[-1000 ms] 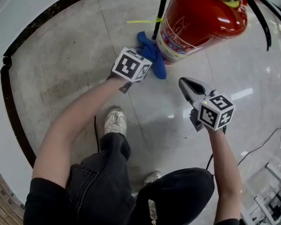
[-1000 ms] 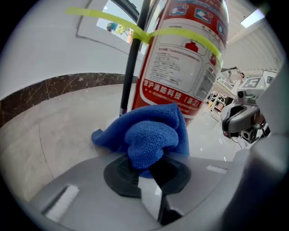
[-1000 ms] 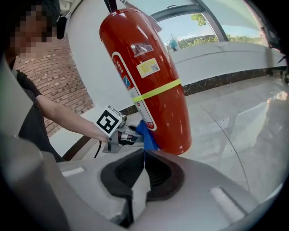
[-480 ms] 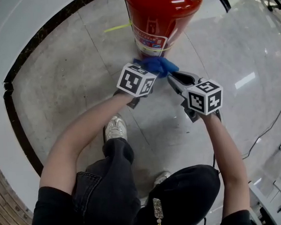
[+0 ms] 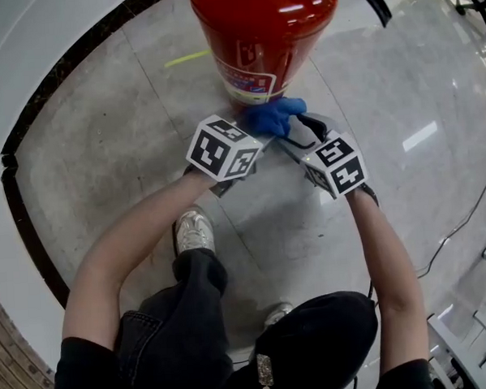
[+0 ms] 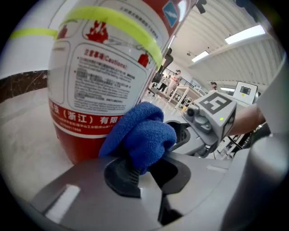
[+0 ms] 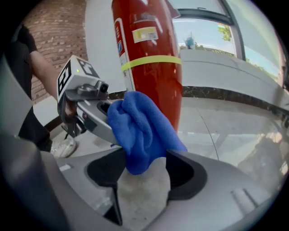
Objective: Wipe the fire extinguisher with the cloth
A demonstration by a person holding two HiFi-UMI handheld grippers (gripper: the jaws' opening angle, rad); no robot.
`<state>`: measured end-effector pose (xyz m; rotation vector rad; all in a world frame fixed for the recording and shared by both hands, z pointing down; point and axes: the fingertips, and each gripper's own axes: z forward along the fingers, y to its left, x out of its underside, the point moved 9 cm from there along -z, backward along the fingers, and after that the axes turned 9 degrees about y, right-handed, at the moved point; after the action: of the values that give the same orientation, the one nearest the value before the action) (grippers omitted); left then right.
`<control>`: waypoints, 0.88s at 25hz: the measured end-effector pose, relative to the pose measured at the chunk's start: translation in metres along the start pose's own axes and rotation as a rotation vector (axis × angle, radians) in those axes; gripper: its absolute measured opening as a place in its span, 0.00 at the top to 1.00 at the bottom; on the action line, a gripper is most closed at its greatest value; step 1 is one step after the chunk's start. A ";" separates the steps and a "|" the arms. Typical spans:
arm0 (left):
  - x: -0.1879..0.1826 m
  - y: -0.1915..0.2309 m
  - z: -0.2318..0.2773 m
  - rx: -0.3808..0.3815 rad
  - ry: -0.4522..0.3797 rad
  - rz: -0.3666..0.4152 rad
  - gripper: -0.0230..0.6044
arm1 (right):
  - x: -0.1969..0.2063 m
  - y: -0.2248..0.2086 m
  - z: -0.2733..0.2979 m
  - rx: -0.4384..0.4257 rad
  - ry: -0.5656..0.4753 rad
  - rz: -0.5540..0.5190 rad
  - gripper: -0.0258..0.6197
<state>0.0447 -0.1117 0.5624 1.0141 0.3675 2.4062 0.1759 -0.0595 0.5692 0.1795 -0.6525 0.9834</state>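
Left gripper: jaws narrow, clamped on blue microfibre cloth near base of upright red fire extinguisher. Right gripper: jaws opening wide, cloth end between, pads clear. White label reads "(Cautions)"; below it, "(浙江)有限".

The fire extinguisher is standing directly ahead, blocking the forward path, with the cloth bunching just beside its base. Bare floor is lying open on either side; a thin cable is trailing at far right.
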 end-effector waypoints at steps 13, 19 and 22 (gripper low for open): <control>0.011 -0.014 -0.043 -0.116 0.094 0.147 0.67 | -0.021 -0.007 -0.010 -0.033 -0.231 0.255 0.92; -0.019 -0.037 -0.087 -0.235 0.075 0.174 0.78 | -0.036 -0.013 -0.069 -0.016 -0.330 0.310 0.92; -0.043 -0.053 -0.114 -0.290 0.061 0.206 0.91 | -0.052 -0.011 -0.103 -0.007 -0.364 0.273 0.92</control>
<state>0.0059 -0.0964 0.4367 0.8852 -0.0711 2.5804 0.2090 -0.0589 0.4582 0.2720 -1.0329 1.2237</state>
